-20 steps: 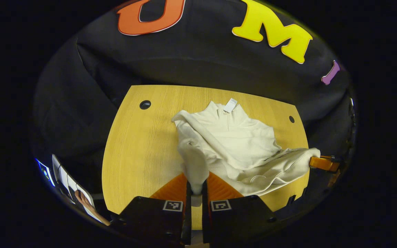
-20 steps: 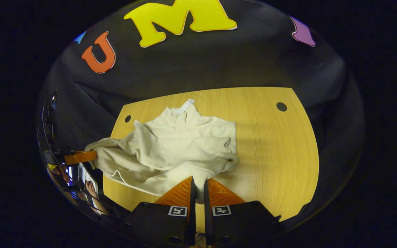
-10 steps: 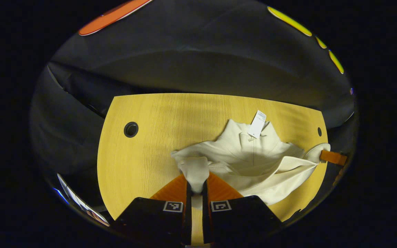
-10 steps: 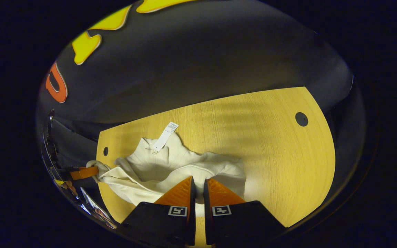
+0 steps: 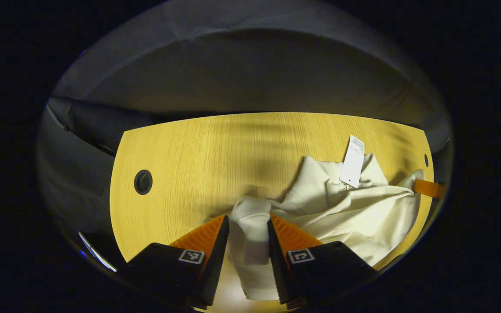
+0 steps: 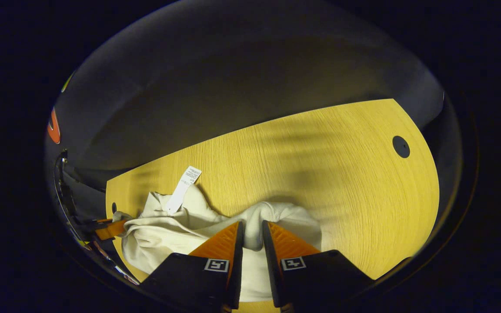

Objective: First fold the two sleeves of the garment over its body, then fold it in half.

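Because the garment (image 5: 363,213) lies doubled toward its collar, my left gripper (image 5: 248,230) gapes apart around the hem (cloth loose between). My right gripper (image 6: 252,237) has parted slightly; whether it pinches the fold, I cannot tell.

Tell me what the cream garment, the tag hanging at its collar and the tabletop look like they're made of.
The garment looks like a soft, thick knit, maybe fleece or sweatshirt cotton: matte, falling in rounded, bulky folds. The tag seems to be stiff paper or card: flat, white, straight-edged. The table appears to be light wood or wood-look laminate, with fine parallel grain lines and a low sheen.
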The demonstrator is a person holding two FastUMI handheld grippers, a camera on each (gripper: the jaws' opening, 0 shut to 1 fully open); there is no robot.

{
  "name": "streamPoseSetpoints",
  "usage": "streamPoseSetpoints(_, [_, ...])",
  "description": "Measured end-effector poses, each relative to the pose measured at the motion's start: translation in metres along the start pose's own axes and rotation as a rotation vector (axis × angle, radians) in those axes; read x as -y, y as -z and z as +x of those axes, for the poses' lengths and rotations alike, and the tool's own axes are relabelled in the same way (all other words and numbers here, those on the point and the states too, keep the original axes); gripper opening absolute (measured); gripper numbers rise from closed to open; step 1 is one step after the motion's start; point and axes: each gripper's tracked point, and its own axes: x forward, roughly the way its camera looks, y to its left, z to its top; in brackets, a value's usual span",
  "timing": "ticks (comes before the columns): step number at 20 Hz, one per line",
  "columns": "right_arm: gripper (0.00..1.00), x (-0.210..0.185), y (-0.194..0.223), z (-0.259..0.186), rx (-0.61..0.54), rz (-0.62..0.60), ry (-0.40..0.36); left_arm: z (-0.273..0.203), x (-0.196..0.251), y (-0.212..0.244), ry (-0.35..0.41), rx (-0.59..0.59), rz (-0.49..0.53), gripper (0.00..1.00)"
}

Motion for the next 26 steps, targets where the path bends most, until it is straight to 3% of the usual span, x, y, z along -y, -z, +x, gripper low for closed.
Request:
streamPoseSetpoints(1, [0.32, -0.004, -0.004, -0.005, 0.016, -0.014, -0.020, 0.001, -0.003, 0.004, -0.004, -0.006, -0.016, 0.70])
streamPoseSetpoints(2, [0.48, -0.011, -0.009, -0.010, 0.052, -0.031, -0.033, 0.001, -0.010, 0.004, -0.026, -0.002, -0.033, 0.93])
streamPoseSetpoints(3, [0.60, -0.020, -0.011, -0.016, 0.071, -0.033, -0.066, -0.003, -0.009, 0.006, -0.012, 0.003, -0.065, 0.99])
streamPoseSetpoints(5, [0.90, -0.021, -0.015, -0.034, 0.100, -0.039, -0.066, -0.015, -0.011, 0.008, 0.004, 0.023, -0.105, 0.97])
streamPoseSetpoints(6, [0.95, -0.017, -0.014, -0.037, 0.113, -0.050, -0.045, -0.024, -0.008, 0.005, 0.020, 0.046, -0.123, 0.97])
streamPoseSetpoints(8, [0.92, -0.017, -0.015, -0.067, 0.158, -0.095, -0.026, -0.057, 0.002, 0.000, 0.057, 0.108, -0.161, 0.97])
streamPoseSetpoints(9, [0.96, -0.022, -0.014, -0.085, 0.196, -0.115, -0.024, -0.080, 0.005, -0.004, 0.068, 0.156, -0.167, 0.97])
streamPoseSetpoints(10, [0.92, -0.025, -0.013, -0.117, 0.253, -0.129, -0.019, -0.107, 0.005, -0.003, 0.065, 0.212, -0.158, 0.97])
streamPoseSetpoints(11, [0.96, -0.028, -0.012, -0.148, 0.308, -0.138, -0.020, -0.142, 0.007, 0.001, 0.060, 0.284, -0.154, 0.97])
streamPoseSetpoints(13, [0.96, -0.032, -0.010, -0.223, 0.435, -0.188, -0.034, -0.206, 0.009, 0.009, 0.072, 0.414, -0.175, 0.97])
streamPoseSetpoints(15, [0.96, -0.030, -0.002, -0.299, 0.595, -0.230, -0.024, -0.279, 0.005, 0.018, 0.033, 0.580, -0.176, 0.96])
streamPoseSetpoints(16, [0.96, -0.030, 0.013, -0.347, 0.678, -0.232, -0.033, -0.317, 0.005, 0.029, 0.017, 0.669, -0.169, 0.97])
streamPoseSetpoints(18, [0.96, -0.024, 0.035, -0.402, 0.809, -0.241, -0.038, -0.355, 0.013, 0.046, 0.043, 0.775, -0.158, 0.97])
streamPoseSetpoints(22, [0.96, 0.012, 0.093, -0.452, 0.916, -0.306, -0.003, -0.386, 0.015, 0.078, 0.031, 0.908, -0.150, 0.96])
streamPoseSetpoints(23, [0.92, 0.014, 0.109, -0.459, 0.930, -0.292, -0.013, -0.398, 0.020, 0.090, 0.018, 0.944, -0.149, 0.96])
streamPoseSetpoints(26, [0.96, 0.004, 0.139, -0.474, 0.964, -0.328, -0.048, -0.415, 0.022, 0.110, -0.001, 0.955, -0.157, 0.96])
